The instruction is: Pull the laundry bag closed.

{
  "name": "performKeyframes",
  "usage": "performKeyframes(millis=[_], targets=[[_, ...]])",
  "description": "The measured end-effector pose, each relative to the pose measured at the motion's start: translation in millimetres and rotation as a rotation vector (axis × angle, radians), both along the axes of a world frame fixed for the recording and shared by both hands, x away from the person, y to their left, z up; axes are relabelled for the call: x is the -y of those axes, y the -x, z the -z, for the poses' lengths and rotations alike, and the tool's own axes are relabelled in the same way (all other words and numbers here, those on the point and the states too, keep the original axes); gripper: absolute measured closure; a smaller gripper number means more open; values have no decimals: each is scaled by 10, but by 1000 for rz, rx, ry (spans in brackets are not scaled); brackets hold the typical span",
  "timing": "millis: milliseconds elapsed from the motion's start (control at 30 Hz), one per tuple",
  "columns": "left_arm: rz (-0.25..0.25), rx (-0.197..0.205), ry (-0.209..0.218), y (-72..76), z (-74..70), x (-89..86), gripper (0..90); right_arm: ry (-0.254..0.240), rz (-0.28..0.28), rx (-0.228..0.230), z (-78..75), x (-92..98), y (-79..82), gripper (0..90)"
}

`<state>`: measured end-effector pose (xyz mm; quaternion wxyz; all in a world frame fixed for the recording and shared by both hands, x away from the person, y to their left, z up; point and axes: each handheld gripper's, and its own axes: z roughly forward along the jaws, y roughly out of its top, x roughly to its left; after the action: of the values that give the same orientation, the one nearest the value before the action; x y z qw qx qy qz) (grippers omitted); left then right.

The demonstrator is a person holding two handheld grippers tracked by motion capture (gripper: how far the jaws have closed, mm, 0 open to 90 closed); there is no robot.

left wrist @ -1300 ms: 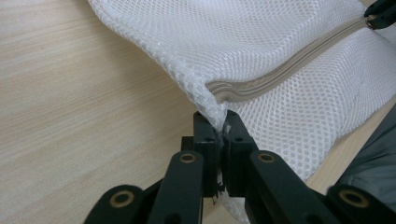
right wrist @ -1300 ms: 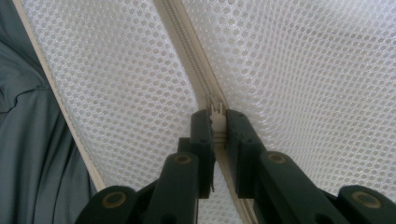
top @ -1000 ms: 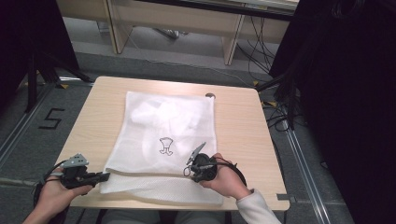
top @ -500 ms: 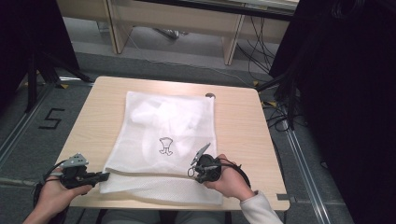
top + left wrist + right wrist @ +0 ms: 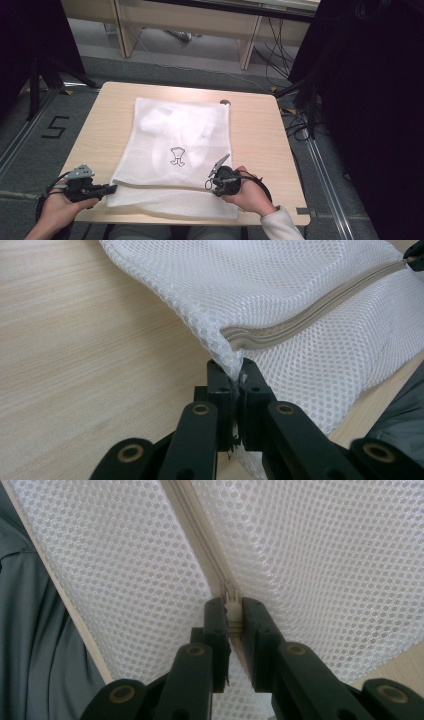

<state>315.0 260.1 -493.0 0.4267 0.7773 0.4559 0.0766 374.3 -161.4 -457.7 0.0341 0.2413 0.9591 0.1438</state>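
Observation:
A white mesh laundry bag (image 5: 180, 145) lies flat on the wooden table (image 5: 107, 125), with a small black drawing on its middle. A beige zipper (image 5: 310, 315) runs along the bag near the table's front edge. My left gripper (image 5: 111, 188) is shut on the bag's front left corner (image 5: 227, 352), right at the zipper's end, and the mesh rises a little from its jaws (image 5: 231, 371). My right gripper (image 5: 210, 185) sits toward the bag's front right. In the right gripper view its jaws (image 5: 231, 605) are shut on the zipper pull (image 5: 231, 597), over the mesh (image 5: 310, 555).
A small dark round thing (image 5: 225, 102) sits at the table's far edge. The person's grey trousers (image 5: 30, 645) are just below the front edge. Desk legs and cables (image 5: 280, 55) stand beyond the table, and a black curtain (image 5: 370, 100) hangs at the right.
The right hand and its gripper have edged slightly to the right along the bag's front. The left gripper has stayed where it was.

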Motion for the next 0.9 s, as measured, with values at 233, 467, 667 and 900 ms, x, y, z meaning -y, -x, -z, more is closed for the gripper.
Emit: performKeyframes(millis=[233,467,667,900], targets=[[2,-9,-8,0,-6,-6,858,12,24,-5,10,54,15,824],[0,-8,-6,0,-7,-6,858,11,27,-3,17,110,16,824],[0,-9,-5,0,-7,-7,858,24,48,-9,44,171,27,824],[-2,-9,-5,1,-7,-8,857,28,63,-15,58,217,27,824]])
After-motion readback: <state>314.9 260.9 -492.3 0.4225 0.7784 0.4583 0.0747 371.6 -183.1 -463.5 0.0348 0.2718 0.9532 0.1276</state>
